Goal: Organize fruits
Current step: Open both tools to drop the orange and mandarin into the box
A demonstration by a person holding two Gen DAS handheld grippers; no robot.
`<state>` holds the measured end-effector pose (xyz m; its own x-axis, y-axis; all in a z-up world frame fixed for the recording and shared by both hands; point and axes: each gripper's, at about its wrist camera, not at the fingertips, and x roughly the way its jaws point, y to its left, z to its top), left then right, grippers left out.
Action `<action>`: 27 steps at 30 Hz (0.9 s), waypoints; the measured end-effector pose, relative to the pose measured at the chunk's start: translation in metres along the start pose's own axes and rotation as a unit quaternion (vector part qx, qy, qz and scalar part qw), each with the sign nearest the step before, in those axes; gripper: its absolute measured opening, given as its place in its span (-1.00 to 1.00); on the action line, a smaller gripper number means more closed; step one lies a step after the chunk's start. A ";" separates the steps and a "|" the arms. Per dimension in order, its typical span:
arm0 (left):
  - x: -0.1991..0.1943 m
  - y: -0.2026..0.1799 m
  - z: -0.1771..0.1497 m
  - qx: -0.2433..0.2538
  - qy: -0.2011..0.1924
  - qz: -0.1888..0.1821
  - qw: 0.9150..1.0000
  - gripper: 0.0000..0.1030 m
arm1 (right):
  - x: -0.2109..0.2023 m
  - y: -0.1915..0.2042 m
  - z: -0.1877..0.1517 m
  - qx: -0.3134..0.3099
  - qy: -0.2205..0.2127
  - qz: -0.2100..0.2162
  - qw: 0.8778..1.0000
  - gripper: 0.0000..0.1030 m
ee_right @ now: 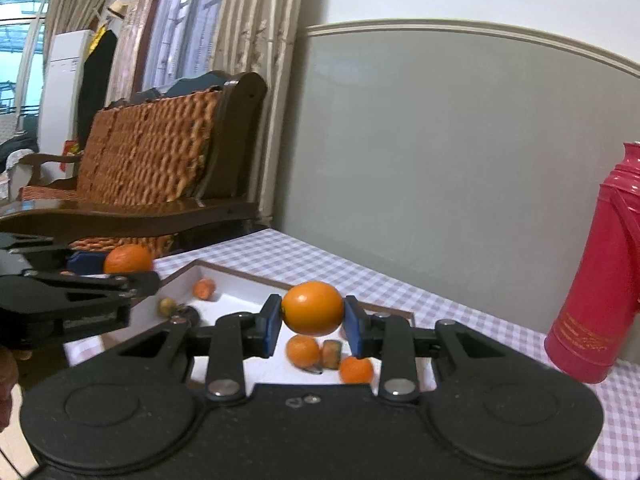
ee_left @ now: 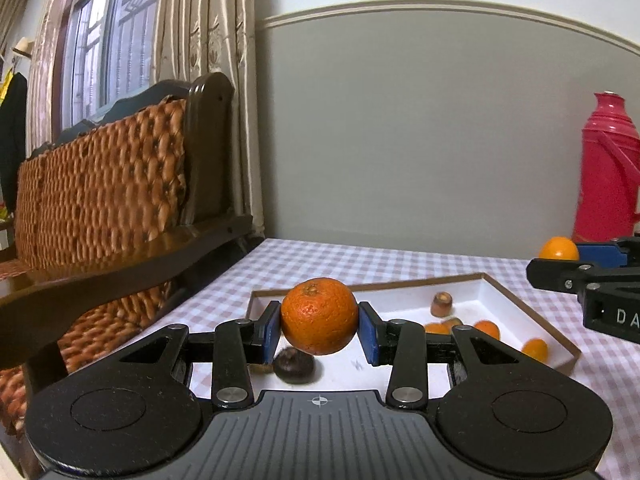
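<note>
Nearest in the left wrist view, the left gripper [ee_left: 319, 330] has its two blue pads closed narrowly on a rough-skinned mandarin [ee_left: 319, 315], which hangs clear of the surface, above the near part of a shallow white tray [ee_left: 532, 312]. In the right wrist view, the right gripper [ee_right: 311, 322] is closed in the same way on a smaller, smooth kumquat [ee_right: 312, 307], also lifted above the tray [ee_right: 248, 274]. Each fruit is pinched at its widest part, probably so that it does not slip while it is carried. Below the grippers, small orange fruits [ee_right: 303, 351] and some darker pieces lie loose on the tray floor, and it seems the sorting is not yet finished. The tray rests on a table with a pink checked cloth [ee_left: 400, 264]. Further back, a red thermos flask [ee_right: 600, 280] stands on the cloth near the grey wall, and a wooden bench with a woven cushion [ee_left: 104, 176] stands beside the table under the curtained window. The left view alone shows a dark round fruit [ee_left: 294, 365] under the mandarin and a brown stump-shaped piece [ee_left: 442, 304] near the tray's far side. The right view shows the fruits gathered under the kumquat more plainly. Each view also shows the other gripper from the side with its fruit.
</note>
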<state>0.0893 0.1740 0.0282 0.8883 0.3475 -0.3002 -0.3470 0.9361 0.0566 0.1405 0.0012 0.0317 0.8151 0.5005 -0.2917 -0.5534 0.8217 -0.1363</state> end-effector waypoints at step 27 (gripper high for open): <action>0.068 -0.009 0.000 -0.011 0.001 0.022 1.000 1.00 | 0.083 -0.054 -0.017 0.032 0.030 -0.040 0.998 0.75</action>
<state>0.1524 0.1892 0.0077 0.8720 0.3874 -0.2991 -0.3913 0.9189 0.0495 0.2347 -0.0065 -0.0013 0.8431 0.4172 -0.3394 -0.4735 0.8750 -0.1007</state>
